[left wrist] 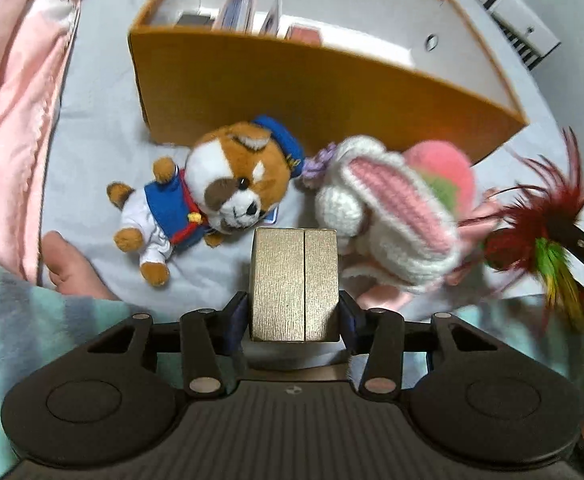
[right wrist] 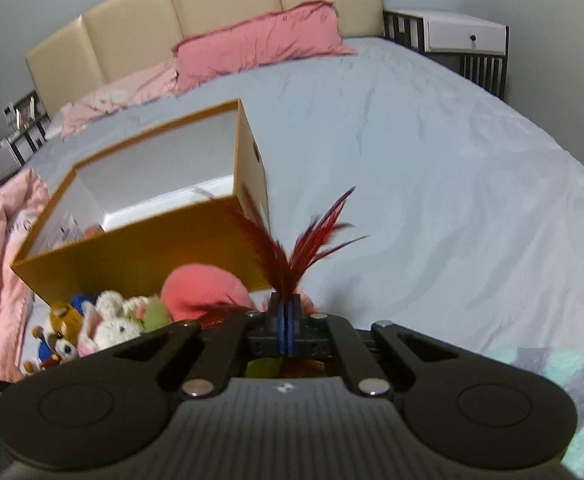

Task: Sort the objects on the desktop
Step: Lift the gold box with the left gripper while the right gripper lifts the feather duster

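light: dim, even indoor | blur: orange box (right wrist: 140, 240) rim (motion) | edges: fisheye bending, dark corners

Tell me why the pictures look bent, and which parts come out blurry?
Both views are fisheye, so straight edges bow: the orange box curves in the left wrist view, the headboard in the right. In the left wrist view the feather toy is smeared while the gold box stays sharp; in the right the box rim looks soft.

A small gold box (left wrist: 295, 284) with a ribbed finish and a seam down its top sits clamped upright above the bed. A red feather toy (right wrist: 292, 252) with green and yellow plumes is pinched nearby. The dog plush (left wrist: 216, 196) in blue sailor clothes and the white crocheted rabbit (left wrist: 388, 216) lie side by side against the open orange storage box (left wrist: 292, 96).
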{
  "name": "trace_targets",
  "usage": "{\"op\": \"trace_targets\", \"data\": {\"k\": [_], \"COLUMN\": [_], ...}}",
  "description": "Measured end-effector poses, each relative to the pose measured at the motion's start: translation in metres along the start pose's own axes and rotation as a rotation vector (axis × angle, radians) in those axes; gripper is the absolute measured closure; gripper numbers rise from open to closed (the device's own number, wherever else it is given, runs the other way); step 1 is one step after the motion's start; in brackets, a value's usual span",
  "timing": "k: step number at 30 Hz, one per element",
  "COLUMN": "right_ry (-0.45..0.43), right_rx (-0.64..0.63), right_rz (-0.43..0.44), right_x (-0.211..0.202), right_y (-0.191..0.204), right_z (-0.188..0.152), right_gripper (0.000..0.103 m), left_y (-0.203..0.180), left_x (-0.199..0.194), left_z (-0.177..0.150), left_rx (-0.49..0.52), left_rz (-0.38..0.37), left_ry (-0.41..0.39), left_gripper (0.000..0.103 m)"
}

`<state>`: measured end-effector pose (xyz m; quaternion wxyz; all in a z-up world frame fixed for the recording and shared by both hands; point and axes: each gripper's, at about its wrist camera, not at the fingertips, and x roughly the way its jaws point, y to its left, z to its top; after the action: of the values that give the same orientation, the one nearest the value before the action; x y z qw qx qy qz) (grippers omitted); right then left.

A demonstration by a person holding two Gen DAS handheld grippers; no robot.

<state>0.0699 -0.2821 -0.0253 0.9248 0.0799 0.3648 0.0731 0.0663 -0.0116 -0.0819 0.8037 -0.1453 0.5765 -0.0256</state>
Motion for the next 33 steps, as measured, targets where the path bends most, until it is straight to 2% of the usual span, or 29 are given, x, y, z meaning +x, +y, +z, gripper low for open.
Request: {"op": "trace_targets", "data": {"k": [4,8,10,16,19,24,29,33], "right_ry": [-0.061,-0.145,-0.170,-0.228,-0.265,-0.305,-0.288,-0.251], "right_rx": [0.006,-0.016,-0.022,-0.054,-0.057,-0.068,-0.101,-0.065], "right_rz": [0.040,0.090,0.132,0.243,0.269,0.265,0.228,0.224], "right_x": [-0.017,-0.038,-0.045,-0.051,-0.049,-0.029,0.010,0.043], "right_y": [0.001,0.008,0.014,0.037,0.048,0.063,0.073,0.070], "right_z": [0.008,0.023,0.033,0.068,0.083,0.103,0.110,0.115], "right_gripper": [0.102,0.102,0.102,0.102,0.102,0.102,0.102,0.102], "left_y": [0.003,-0.008,-0.018,-0.033,-0.039,-0.048,-0.057,-0.056], "left_x": [-0.035,-0.069,-0.069,-0.098,-0.097,-0.072,-0.026,-0.004], "left_z": [0.003,0.011,0.012,0.059,0.091,0.131,0.156,0.165], "left_rx": [0.030,0.068,0.090,0.123,0.115,0.098,0.127,0.151], "left_rz": [-0.052,-0.141,-0.170,-0.229,-0.253,-0.233,-0.128,-0.108], "left_ry": [-0.040,-0.096,-0.126,-0.202,-0.232,-0.233,-0.167,-0.089], "left_gripper": [0.050,0.050,0.050,0.050,0.050,0.050,0.050,0.050]}}
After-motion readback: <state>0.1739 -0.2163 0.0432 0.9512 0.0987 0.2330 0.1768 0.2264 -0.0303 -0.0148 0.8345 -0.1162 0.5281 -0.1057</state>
